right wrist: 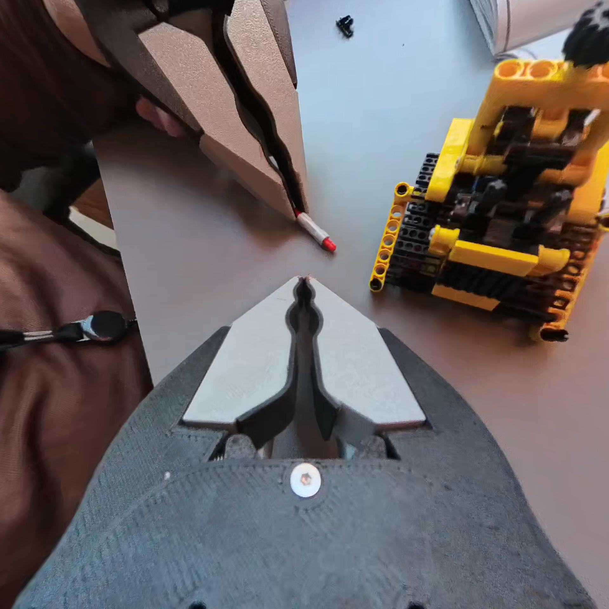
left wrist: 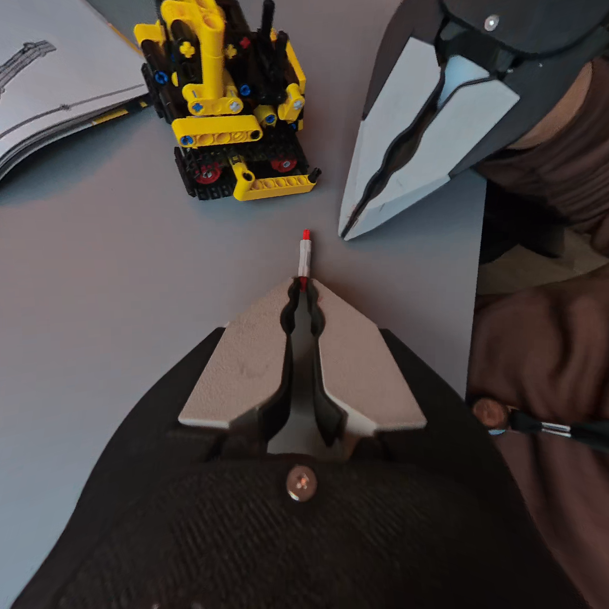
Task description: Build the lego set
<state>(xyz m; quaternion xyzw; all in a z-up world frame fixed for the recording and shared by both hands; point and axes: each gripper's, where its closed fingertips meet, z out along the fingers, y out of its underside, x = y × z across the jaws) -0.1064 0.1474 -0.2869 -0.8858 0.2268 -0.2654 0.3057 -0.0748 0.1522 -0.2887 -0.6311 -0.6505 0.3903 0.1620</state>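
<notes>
My left gripper (left wrist: 303,282) is shut on a red axle with a light grey sleeve (left wrist: 304,255), which sticks out forward from the tips just above the grey table (left wrist: 99,280). The same axle (right wrist: 314,230) shows in the right wrist view, held by the left gripper (right wrist: 299,212) at upper left. My right gripper (right wrist: 304,279) is shut and empty, close to the axle's red end; it also shows in the left wrist view (left wrist: 344,232). The yellow and black lego vehicle (left wrist: 230,108) stands on the table beyond both grippers, and at right in the right wrist view (right wrist: 494,214).
An open instruction booklet (left wrist: 56,99) lies at the far left. A small black lego piece (right wrist: 345,25) lies on the table at the top. The table edge (left wrist: 476,296) runs along the right, with a person's brown sleeve (left wrist: 543,346) beyond it. The tips of one gripper are about 4 centimeters away from the tips of the other. Between my left fingertips and the small black lego piece (right wrist: 345,25) there is roughly 15 centimeters.
</notes>
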